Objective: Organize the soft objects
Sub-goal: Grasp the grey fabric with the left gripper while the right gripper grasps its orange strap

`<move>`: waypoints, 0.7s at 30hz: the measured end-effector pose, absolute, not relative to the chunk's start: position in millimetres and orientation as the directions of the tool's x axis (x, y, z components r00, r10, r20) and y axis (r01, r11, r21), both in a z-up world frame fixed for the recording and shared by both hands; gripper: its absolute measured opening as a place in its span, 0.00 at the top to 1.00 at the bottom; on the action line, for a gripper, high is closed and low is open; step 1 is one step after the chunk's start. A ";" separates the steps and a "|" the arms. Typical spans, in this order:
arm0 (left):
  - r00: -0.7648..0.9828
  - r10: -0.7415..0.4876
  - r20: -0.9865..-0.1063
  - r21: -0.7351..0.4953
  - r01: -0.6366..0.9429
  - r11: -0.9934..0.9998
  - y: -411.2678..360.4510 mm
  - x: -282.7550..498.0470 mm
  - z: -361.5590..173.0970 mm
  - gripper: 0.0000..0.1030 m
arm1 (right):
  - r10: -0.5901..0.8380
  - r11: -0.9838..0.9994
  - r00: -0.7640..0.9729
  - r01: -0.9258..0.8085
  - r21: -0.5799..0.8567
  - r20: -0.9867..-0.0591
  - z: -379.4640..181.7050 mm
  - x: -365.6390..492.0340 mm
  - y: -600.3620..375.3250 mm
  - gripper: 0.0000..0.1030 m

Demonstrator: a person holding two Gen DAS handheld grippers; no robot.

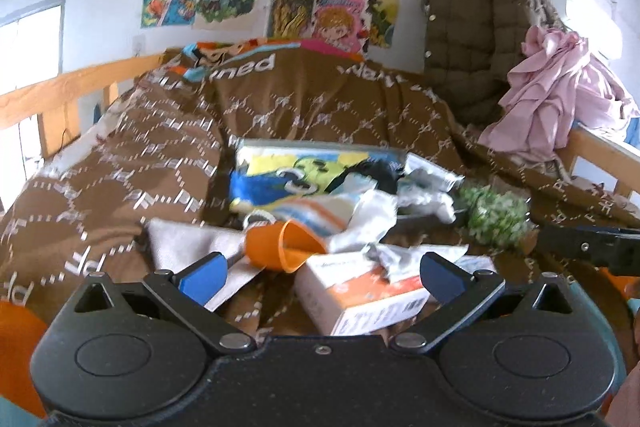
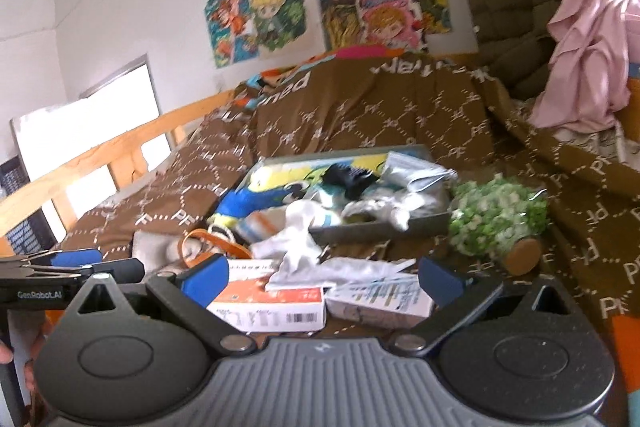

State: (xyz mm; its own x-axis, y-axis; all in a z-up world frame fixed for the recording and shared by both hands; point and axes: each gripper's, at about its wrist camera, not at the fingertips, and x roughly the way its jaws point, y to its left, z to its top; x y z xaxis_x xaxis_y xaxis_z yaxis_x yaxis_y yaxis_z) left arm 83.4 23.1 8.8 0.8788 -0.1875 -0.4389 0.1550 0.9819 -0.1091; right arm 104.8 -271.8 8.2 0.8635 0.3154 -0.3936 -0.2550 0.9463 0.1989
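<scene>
Both grippers, left gripper [image 1: 322, 273] and right gripper [image 2: 324, 279], hang wide open and empty. A tissue box [image 2: 267, 307] sits between the right fingers; beyond lie crumpled socks [image 2: 298, 227] spilling from the tray [image 2: 384, 227]. Pinch one loose sock only, low.

Both wrist cameras sit low and near, facing 12 o'clock across the bed [image 1: 160, 147]; both share the tissue box [image 1: 360, 299] and the tray [image 2: 380, 227].
</scene>
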 end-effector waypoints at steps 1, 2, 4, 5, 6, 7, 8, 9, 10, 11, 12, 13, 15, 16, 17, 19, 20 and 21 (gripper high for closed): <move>0.875 -0.183 -0.447 -0.113 0.147 0.983 26.2 84.3 6.2 0.01 | 0.322 0.945 0.858 -0.264 0.194 -0.399 6.8 106.6 -268.9 0.00; 0.873 -0.179 -0.454 -0.116 0.141 0.983 29.0 85.4 4.0 0.01 | 0.329 0.943 0.854 -0.273 0.191 -0.404 5.5 108.5 -266.7 0.00; 0.867 -0.171 -0.468 -0.117 0.131 0.984 33.6 88.9 0.4 0.01 | 0.342 0.939 0.845 -0.293 0.179 -0.410 3.3 111.0 -260.8 0.00; 0.865 -0.163 -0.475 -0.117 0.122 0.986 35.3 91.0 -1.1 0.01 | 0.347 0.938 0.842 -0.303 0.171 -0.412 1.8 111.7 -257.5 0.00; 0.862 -0.154 -0.482 -0.117 0.111 0.987 37.2 92.3 -2.4 0.01 | 0.352 0.936 0.839 -0.314 0.159 -0.415 0.8 112.7 -254.1 0.00; 0.860 -0.148 -0.488 -0.121 0.101 0.988 40.1 93.3 -4.0 0.01 | 0.357 0.934 0.835 -0.326 0.145 -0.419 -0.6 113.4 -249.9 0.00; 0.859 -0.142 -0.492 -0.123 0.093 0.988 41.4 94.3 -4.7 0.01 | 0.361 0.932 0.832 -0.338 0.131 -0.421 -1.6 113.8 -246.4 0.00; 0.858 -0.133 -0.497 -0.123 0.082 0.989 43.1 95.5 -5.2 0.01 | 0.364 0.930 0.830 -0.349 0.117 -0.423 -2.7 114.4 -242.6 0.00; 0.856 -0.124 -0.502 -0.122 0.071 0.990 44.3 97.1 -5.7 0.01 | 0.367 0.928 0.828 -0.359 0.103 -0.425 -3.4 114.5 -238.6 0.00; 0.854 -0.119 -0.506 -0.123 0.066 0.990 45.8 98.5 -6.2 0.01 | 0.369 0.926 0.825 -0.367 0.091 -0.427 -4.3 114.9 -235.1 0.00; 0.853 -0.117 -0.509 -0.123 0.062 0.990 46.7 99.4 -6.2 0.01 | 0.370 0.924 0.824 -0.373 0.082 -0.429 -4.9 115.4 -232.2 0.00; 0.851 -0.112 -0.513 -0.120 0.057 0.991 47.6 100.6 -6.7 0.01 | 0.372 0.923 0.822 -0.379 0.073 -0.431 -6.1 115.6 -229.4 0.00; 0.848 -0.095 -0.521 -0.110 0.044 0.993 48.6 103.8 -7.6 0.01 | 0.375 0.920 0.819 -0.388 0.063 -0.435 -7.7 117.0 -225.4 0.00; 0.845 -0.087 -0.528 -0.106 0.036 0.994 49.9 105.7 -8.8 0.01 | 0.375 0.919 0.817 -0.390 0.060 -0.438 -8.7 118.0 -224.1 0.00; 0.843 -0.082 -0.531 -0.106 0.031 0.994 51.4 106.8 -9.8 0.01 | 0.374 0.919 0.815 -0.391 0.057 -0.443 -9.9 119.4 -222.5 0.00; 0.839 -0.073 -0.540 -0.112 0.015 0.994 54.7 109.8 -12.1 0.01 | 0.376 0.917 0.811 -0.396 0.051 -0.449 -12.1 121.5 -219.6 0.00; 0.836 -0.071 -0.545 -0.120 0.006 0.993 56.5 111.2 -13.5 0.01 | 0.376 0.916 0.810 -0.398 0.049 -0.450 -13.1 122.2 -218.6 0.00; 0.832 -0.069 -0.550 -0.128 -0.002 0.992 58.4 112.9 -14.7 0.01 | 0.377 0.915 0.809 -0.401 0.046 -0.451 -14.0 123.0 -217.0 0.00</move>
State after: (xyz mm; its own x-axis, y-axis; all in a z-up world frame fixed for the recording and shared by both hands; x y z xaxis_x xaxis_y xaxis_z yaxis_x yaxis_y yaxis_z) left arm 112.9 58.4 -14.7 0.8323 -0.0694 -0.5500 -0.0020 0.9918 -0.1281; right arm 123.0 -217.0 -14.0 0.8088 0.3772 -0.4511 -0.4013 0.9148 0.0456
